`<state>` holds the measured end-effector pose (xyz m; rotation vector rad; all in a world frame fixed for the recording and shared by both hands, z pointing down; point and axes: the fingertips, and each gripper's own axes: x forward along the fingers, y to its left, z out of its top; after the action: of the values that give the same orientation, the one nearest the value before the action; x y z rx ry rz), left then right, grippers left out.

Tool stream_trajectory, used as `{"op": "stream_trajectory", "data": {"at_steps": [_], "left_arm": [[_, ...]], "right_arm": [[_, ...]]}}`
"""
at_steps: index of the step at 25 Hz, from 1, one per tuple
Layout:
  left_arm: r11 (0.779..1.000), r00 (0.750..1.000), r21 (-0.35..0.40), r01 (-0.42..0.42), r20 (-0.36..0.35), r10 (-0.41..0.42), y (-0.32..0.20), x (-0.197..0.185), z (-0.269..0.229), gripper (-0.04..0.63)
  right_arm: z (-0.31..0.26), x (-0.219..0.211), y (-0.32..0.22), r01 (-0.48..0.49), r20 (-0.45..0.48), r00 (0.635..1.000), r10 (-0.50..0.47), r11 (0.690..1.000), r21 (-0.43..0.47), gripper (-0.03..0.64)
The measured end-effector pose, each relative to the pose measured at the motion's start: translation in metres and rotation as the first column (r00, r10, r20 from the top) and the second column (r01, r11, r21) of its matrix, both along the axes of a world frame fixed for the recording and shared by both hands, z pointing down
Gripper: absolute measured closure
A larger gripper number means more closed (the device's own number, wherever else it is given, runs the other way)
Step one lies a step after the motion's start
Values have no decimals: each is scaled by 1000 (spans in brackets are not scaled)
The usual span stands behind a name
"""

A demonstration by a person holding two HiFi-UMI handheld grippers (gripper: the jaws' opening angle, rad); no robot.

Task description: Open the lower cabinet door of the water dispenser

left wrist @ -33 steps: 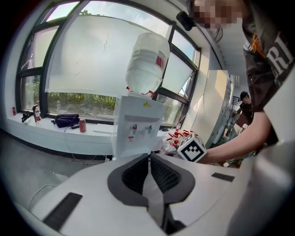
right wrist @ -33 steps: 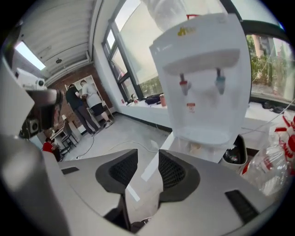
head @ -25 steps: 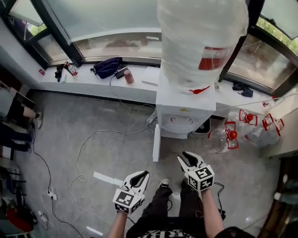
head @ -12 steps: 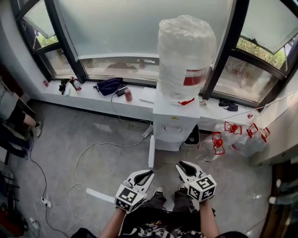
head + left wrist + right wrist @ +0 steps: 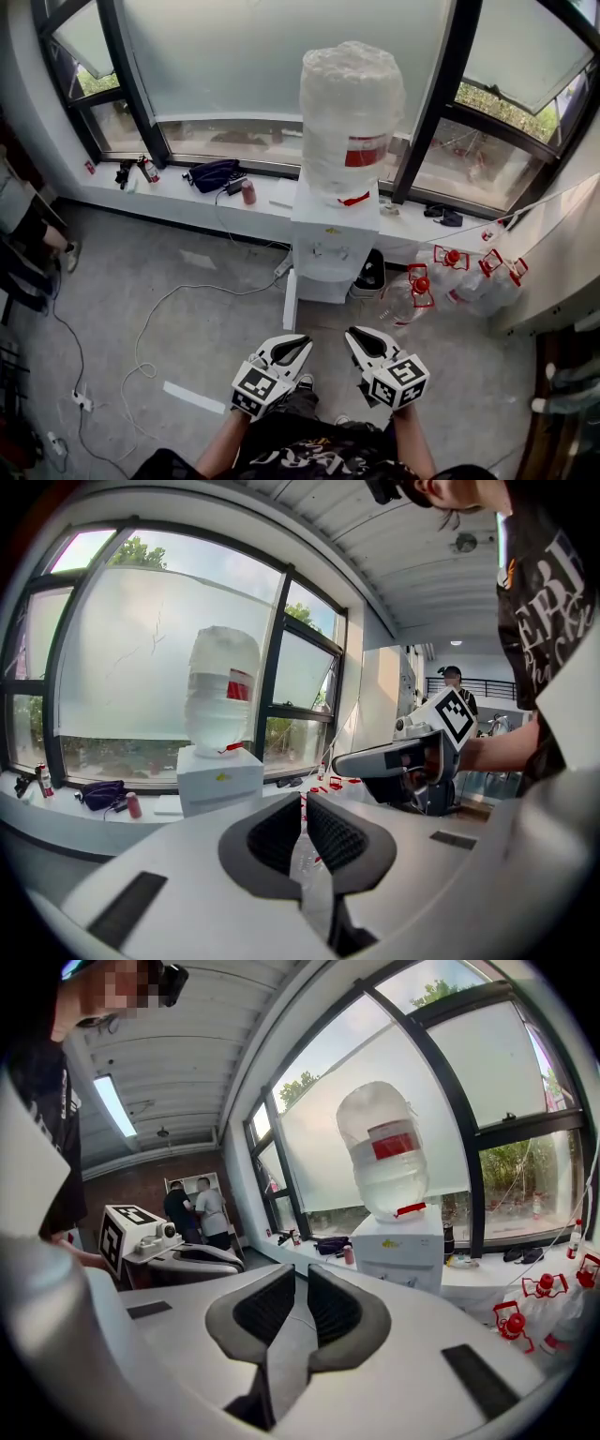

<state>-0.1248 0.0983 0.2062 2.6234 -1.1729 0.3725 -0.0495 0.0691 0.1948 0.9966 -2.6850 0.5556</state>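
Observation:
The white water dispenser (image 5: 328, 246) stands by the window sill with a plastic-wrapped bottle (image 5: 352, 117) on top. Its lower cabinet door (image 5: 290, 300) stands swung out to the left, seen edge-on. Both grippers hang level in front of my body, well short of the dispenser. The pads of my left gripper (image 5: 298, 345) almost meet and hold nothing. My right gripper (image 5: 357, 337) shows a narrow gap, its jaws closing on nothing. The dispenser (image 5: 220, 780) shows past the left pads, and the dispenser (image 5: 398, 1249) past the right ones.
Empty bottles with red handles (image 5: 450, 272) lie to the right of the dispenser. Cables (image 5: 155, 314) and a white strip (image 5: 192, 397) lie on the floor at left. A dark bag (image 5: 214, 173) and a can (image 5: 247, 191) sit on the sill. Two people (image 5: 195, 1208) stand far behind.
Both grippers have risen and drawn back from the dispenser toward my body. The right jaws have narrowed. My head view has lifted, so the dispenser looks smaller and farther.

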Motion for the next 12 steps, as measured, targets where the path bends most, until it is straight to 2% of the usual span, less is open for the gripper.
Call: {"op": "stream_trajectory", "data": {"at_steps": [12], "left_arm": [[989, 989, 23, 144, -32, -143, 95, 97, -25, 568]], "right_arm": [[-33, 98, 97, 83, 22, 996, -85, 994, 77, 601]]}}
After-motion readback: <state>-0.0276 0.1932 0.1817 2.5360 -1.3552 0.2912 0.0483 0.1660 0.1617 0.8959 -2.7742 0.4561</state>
